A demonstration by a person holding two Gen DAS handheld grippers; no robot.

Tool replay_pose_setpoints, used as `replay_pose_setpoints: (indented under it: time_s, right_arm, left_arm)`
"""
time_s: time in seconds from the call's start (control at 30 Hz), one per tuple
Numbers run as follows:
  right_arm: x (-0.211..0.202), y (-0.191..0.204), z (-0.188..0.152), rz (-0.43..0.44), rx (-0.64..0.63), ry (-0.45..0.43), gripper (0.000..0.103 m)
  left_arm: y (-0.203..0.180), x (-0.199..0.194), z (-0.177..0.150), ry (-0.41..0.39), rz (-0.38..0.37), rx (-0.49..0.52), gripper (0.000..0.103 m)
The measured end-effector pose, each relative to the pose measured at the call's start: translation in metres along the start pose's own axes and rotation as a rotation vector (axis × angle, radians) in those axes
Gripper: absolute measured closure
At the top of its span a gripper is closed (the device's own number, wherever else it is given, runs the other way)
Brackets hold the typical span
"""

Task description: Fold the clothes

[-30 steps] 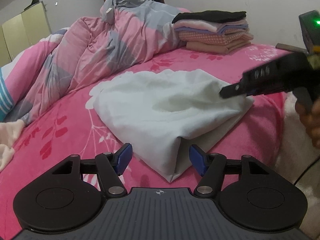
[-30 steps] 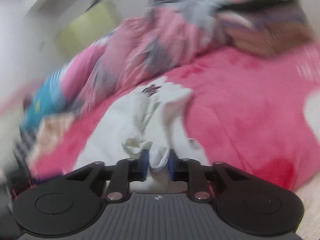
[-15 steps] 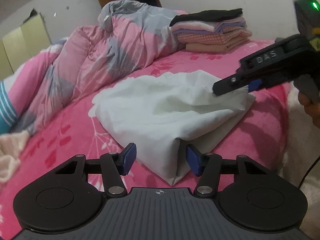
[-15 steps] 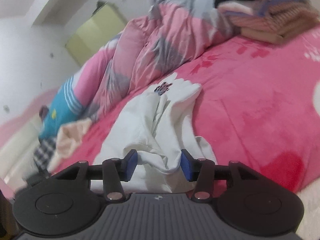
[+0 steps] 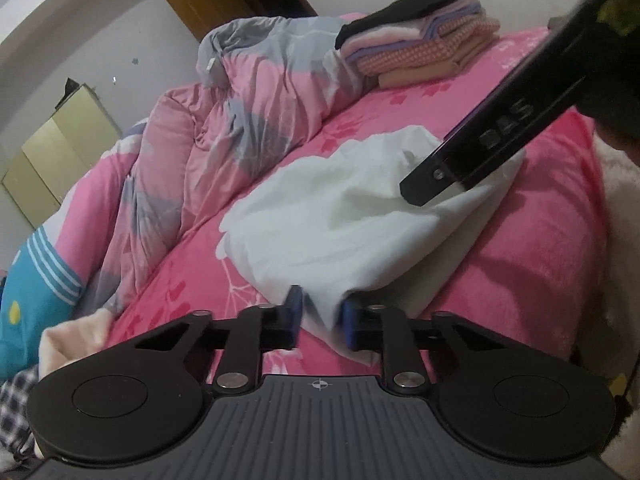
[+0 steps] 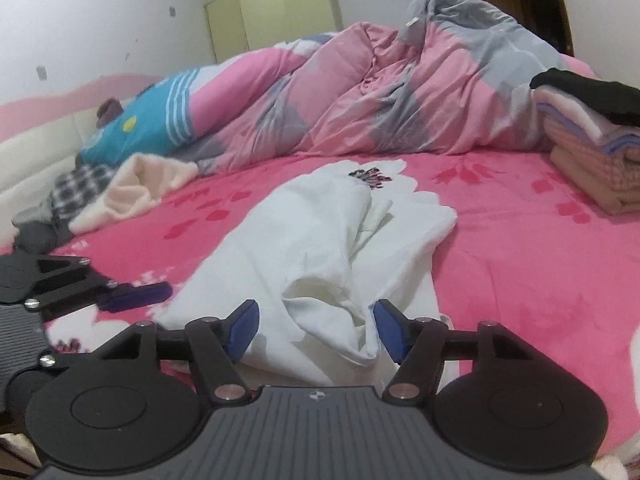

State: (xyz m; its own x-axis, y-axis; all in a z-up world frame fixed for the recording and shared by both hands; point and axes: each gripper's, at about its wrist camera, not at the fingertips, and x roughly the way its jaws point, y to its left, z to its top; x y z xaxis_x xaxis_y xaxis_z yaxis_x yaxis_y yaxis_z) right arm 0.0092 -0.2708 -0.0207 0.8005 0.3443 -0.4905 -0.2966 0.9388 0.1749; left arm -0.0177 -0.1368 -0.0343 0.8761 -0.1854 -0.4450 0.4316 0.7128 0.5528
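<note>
"DAS" lettering (image 5: 506, 124) on right tongs (image 5: 436, 188)

Home bedroom, pink bed (image 6: 500, 248), rumpled quilt (image 6: 380, 92), wardrobe (image 6: 276, 12), folded clothes stack (image 5: 420, 48)

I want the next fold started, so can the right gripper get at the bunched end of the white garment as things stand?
Probably yes: the right gripper is open, the white garment bunches between its fingers, and nothing blocks it.

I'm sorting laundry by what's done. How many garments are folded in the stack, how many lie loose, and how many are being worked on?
Folded in the stack: about 5 layers show; exact count unclear.
Loose pile at the left: 3 show (cream, checked, grey).
Being worked on: 1, the white garment.
Total: about 9.
</note>
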Motion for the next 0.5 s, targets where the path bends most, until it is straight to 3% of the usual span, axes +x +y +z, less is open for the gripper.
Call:
replay_pose_setpoints:
  time_s: [0.07, 0.13, 0.23, 0.5]
  right_arm:
    - [0.006, -0.001, 0.000, -0.015, 0.004, 0.011, 0.054]
    - [0.007, -0.012, -0.001, -0.009, 0.080, 0.000, 0.078]
    - [0.007, -0.029, -0.002, -0.001, 0.194, -0.017, 0.093]
    - [0.012, -0.071, -0.014, 0.010, 0.445, -0.023, 0.094]
  left_arm:
    - [0.000, -0.001, -0.002, 0.010, 0.004, 0.002, 0.092]
    - [0.000, -0.001, -0.005, 0.018, 0.016, 0.002, 0.093]
    - [0.003, -0.003, -0.008, 0.033, 0.043, -0.017, 0.095]
    - [-0.001, 0.000, -0.019, 0.080, 0.062, -0.029, 0.095]
